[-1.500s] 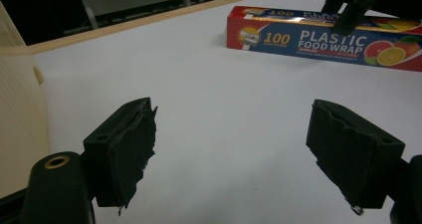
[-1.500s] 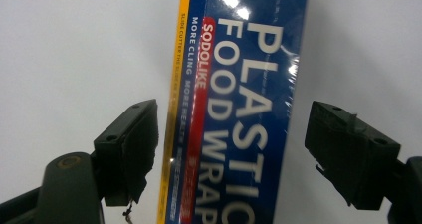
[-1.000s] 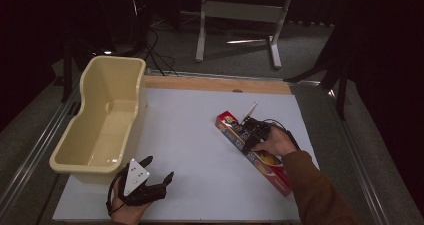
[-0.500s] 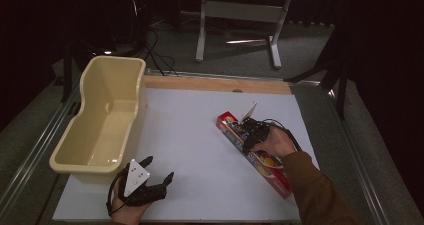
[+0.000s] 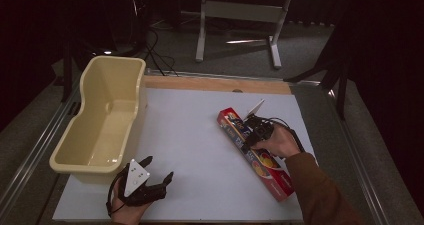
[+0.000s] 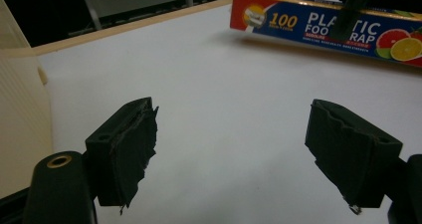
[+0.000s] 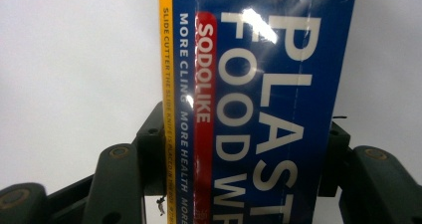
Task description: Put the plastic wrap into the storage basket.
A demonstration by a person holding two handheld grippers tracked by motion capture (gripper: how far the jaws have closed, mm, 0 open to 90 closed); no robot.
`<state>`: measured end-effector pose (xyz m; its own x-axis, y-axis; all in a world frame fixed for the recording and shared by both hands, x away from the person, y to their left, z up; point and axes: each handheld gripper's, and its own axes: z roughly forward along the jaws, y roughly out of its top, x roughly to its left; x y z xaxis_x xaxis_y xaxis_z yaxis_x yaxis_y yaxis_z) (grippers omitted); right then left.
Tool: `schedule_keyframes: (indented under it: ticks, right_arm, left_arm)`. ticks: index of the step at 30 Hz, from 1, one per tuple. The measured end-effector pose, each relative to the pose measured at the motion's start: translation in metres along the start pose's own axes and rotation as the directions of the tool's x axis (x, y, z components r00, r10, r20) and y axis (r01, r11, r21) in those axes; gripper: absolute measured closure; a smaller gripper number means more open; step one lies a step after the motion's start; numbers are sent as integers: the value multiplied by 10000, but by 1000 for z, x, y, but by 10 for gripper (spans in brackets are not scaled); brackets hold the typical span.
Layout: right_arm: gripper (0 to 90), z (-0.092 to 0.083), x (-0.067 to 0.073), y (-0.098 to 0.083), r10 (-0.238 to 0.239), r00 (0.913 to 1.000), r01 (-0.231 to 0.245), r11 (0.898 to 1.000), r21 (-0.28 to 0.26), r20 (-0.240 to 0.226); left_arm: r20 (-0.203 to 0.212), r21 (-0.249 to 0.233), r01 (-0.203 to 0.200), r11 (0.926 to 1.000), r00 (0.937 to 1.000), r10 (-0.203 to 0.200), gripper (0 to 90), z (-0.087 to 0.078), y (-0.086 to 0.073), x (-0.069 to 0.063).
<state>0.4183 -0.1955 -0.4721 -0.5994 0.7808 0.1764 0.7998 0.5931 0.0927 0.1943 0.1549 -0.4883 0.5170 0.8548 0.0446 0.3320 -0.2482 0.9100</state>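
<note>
Grasp step: right claw (image 5: 250, 135) closed across the plastic wrap box (image 5: 260, 160); left claw (image 5: 157, 177) wide, empty; next, lift toward tub (image 5: 100, 130).

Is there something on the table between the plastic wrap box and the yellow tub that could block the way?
Nothing visible blocks it. The white table surface between the plastic wrap box and the yellow tub is bare. The left gripper sits nearer the person, beside that path.

place: lab/studio | cues: black curtains (image 5: 390, 60); white-topped table (image 5: 200, 135); cables (image 5: 160, 55)
</note>
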Motion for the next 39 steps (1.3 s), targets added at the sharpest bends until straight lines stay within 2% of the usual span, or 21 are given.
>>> schedule_keyframes:
  ticks: [1, 2, 3, 7, 9, 15, 19, 20, 21, 22, 23, 24, 27, 31, 34, 37, 39]
  right_arm:
    - [419, -2, -1, -1, 79, 9998, -82, 9999, -153, -187]
    - [419, -2, -1, -1, 79, 9998, -82, 9999, -153, -187]
    - [420, -4, -3, -2, 218, 9982, -242, 9988, -422, -563]
    - [419, -9, -2, -4, 466, 9913, -565, 9954, -780, -1231]
    - [419, -11, 1, -5, 442, 9883, -581, 9940, -924, -1458]
    - [420, -17, 7, -5, 427, 9842, -678, 9874, -1429, -1717]
    - [419, -19, 8, -2, 658, 9677, -1099, 9789, -1723, -2433]
    - [419, -19, 8, -2, 658, 9677, -1099, 9789, -1723, -2433]
    - [419, -20, 8, -1, 667, 9651, -1141, 9775, -1774, -2533]
    - [419, -20, 9, 0, 692, 9585, -1243, 9745, -1870, -2766]
    - [419, -20, 9, 0, 692, 9585, -1243, 9745, -1870, -2766]
    - [418, -22, 10, 1, 621, 9509, -1309, 9684, -2121, -3031]
    - [418, -24, 11, 2, 558, 9458, -1341, 9643, -2284, -3199]
    - [418, -29, 12, 2, 594, 9471, -1436, 9573, -2511, -3155]
    - [418, -34, 15, 2, 611, 9432, -1540, 9513, -2670, -3265]
    - [418, -37, 18, 3, 590, 9450, -1538, 9482, -2780, -3217]
    - [418, -42, 23, 6, 524, 9466, -1533, 9411, -3015, -3180]
  left_arm:
    - [-1, 3, 4, 10000, 10000, -4, 197, 0, 0, 0]
    - [-1, 3, 4, 10000, 10000, -4, 197, 0, 0, 0]
    - [-6, 9, 11, 10000, 10000, -11, 197, 0, 0, 0]
    - [-22, 10, -2, 10000, 10000, 2, 197, 1, 0, 0]
    - [-26, 12, -1, 10000, 10000, 1, 197, 1, 0, 0]
    - [-22, 7, 20, 10000, 10000, -20, 197, 1, 0, -1]
    - [-9, 16, -5, 10000, 10000, 5, 197, 2, 0, -1]
    - [-9, 16, -5, 10000, 10000, 5, 197, 2, 0, -1]
    - [-11, 16, -8, 10000, 10000, 8, 197, 2, 0, -1]
    - [-11, 16, -8, 10000, 10000, 8, 197, 2, 0, -1]
    - [-8, 7, 1, 10000, 10000, -1, 197, 2, 0, -1]
    - [-12, 2, -5, 10000, 10000, 5, 197, 1, 0, -1]
    - [-14, 16, 1, 10000, 10000, -1, 197, 2, 0, -1]
    - [4, 33, -38, 10000, 10000, 38, 197, 3, 0, -2]
    - [29, 41, -49, 10000, 10000, 49, 197, 3, 0, -2]
    - [41, 27, -54, 10000, 10000, 54, 197, 3, 0, -3]
    - [56, 0, -63, 10000, 10000, 63, 197, 2, 0, -2]
